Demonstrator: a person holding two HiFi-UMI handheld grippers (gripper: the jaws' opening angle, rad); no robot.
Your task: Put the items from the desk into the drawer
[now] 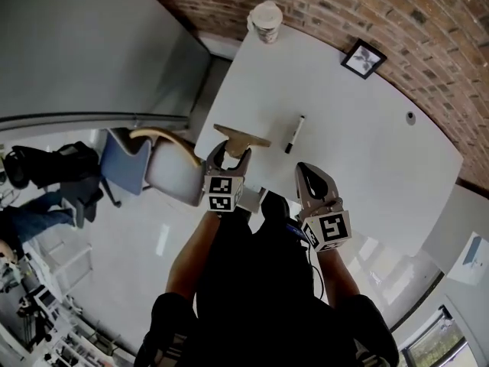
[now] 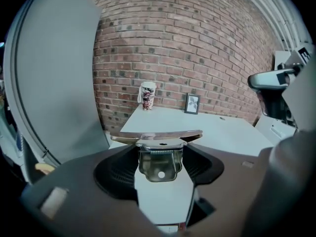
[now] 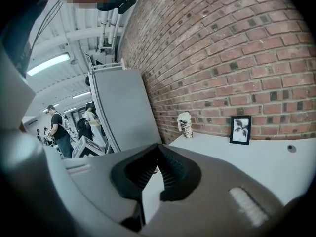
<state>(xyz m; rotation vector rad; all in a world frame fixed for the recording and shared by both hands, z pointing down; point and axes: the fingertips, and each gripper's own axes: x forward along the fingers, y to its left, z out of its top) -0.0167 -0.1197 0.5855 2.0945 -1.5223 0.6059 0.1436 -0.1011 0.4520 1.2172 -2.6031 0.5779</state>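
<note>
The clipboard [image 1: 244, 137] is pinched at its clip [image 2: 158, 164] by the left tongs [image 1: 229, 154], held off the bench [image 1: 344, 121], likely for the drawer; the right tongs [image 1: 310, 171] are pressed together, empty.

Clipboard [image 2: 158, 134] sits edge-on in the left gripper view, so its face is hidden. The print on the cup [image 1: 265, 20] is way too small to read.

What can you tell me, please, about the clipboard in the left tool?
The clipboard is a thin brown board, wood-like, with a silvery metal clip that has a spring and a small hole. It lies roughly level, seemingly held just above the near edge of the white desk. The left tool grips it at the clip, a pad on each side. No paper shows.
</note>
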